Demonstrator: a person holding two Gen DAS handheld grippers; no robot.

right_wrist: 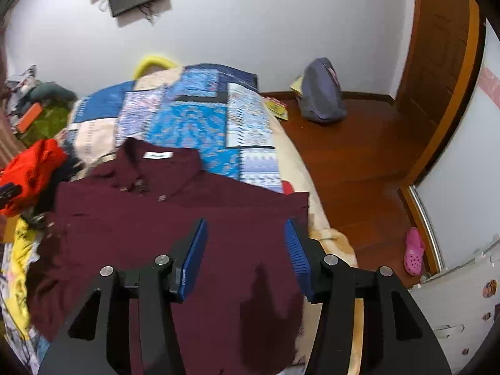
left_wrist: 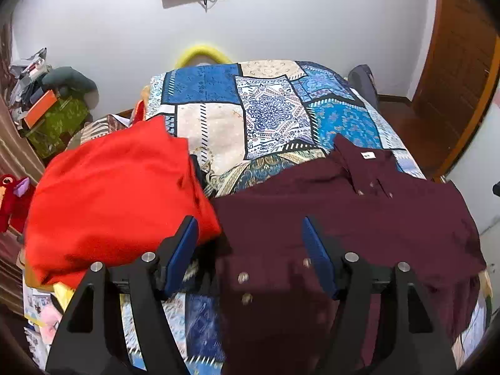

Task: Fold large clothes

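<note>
A maroon button-up shirt (left_wrist: 359, 212) lies spread on the bed, collar and white label toward the far end, also filling the middle of the right wrist view as the maroon shirt (right_wrist: 175, 218). My left gripper (left_wrist: 250, 225) hovers above the shirt's near left part, jaws open with nothing between the blue pads. My right gripper (right_wrist: 245, 225) hovers above the shirt's near right part close to the bed's edge, jaws likewise open and holding nothing. A red garment (left_wrist: 115, 197) lies bunched to the left of the shirt, seen as a red garment (right_wrist: 31, 168) at the left edge.
The bed carries a blue and cream patchwork cover (left_wrist: 250, 115). Cluttered boxes and a green bag (left_wrist: 53, 122) stand at the far left. A grey backpack (right_wrist: 322, 93) and a pink shoe (right_wrist: 414, 251) lie on the wooden floor to the right, beside a wooden door (right_wrist: 437, 47).
</note>
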